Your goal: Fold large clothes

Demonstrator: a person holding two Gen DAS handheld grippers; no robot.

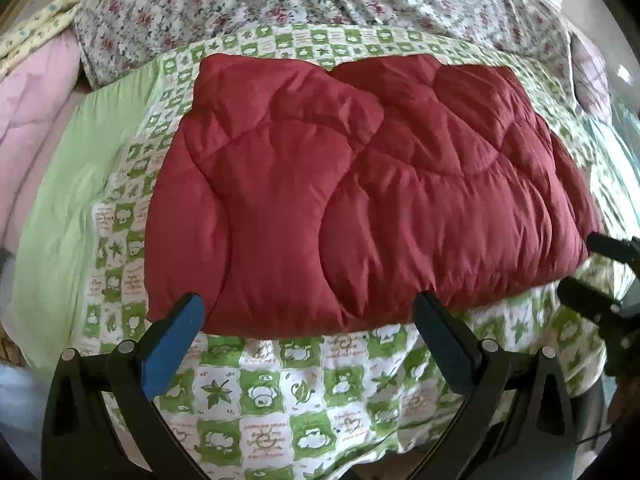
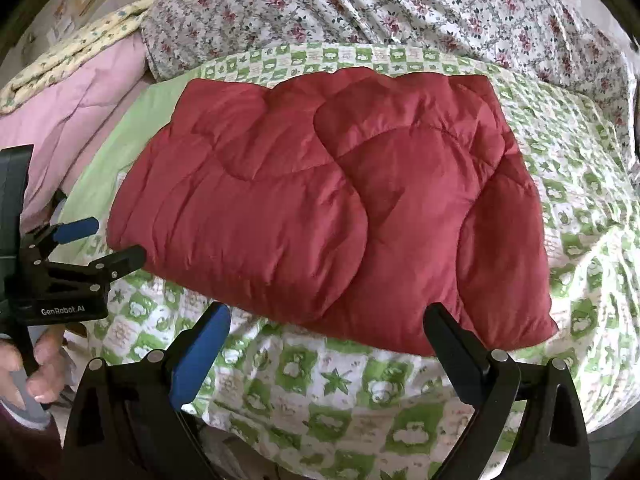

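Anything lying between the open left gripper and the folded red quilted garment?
Nothing: only bare green-and-white checked bedsheet separates the left gripper from the red quilted garment, per the left wrist view.

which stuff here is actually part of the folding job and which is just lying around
Part of the job:
red quilt, folded, lying flat
left hand-held gripper, open, at its near edge
right hand-held gripper, open, at its near edge

Just lying about:
green checked sheet under the quilt
floral sheet behind
pink blanket at the left
yellow cloth on the pink blanket
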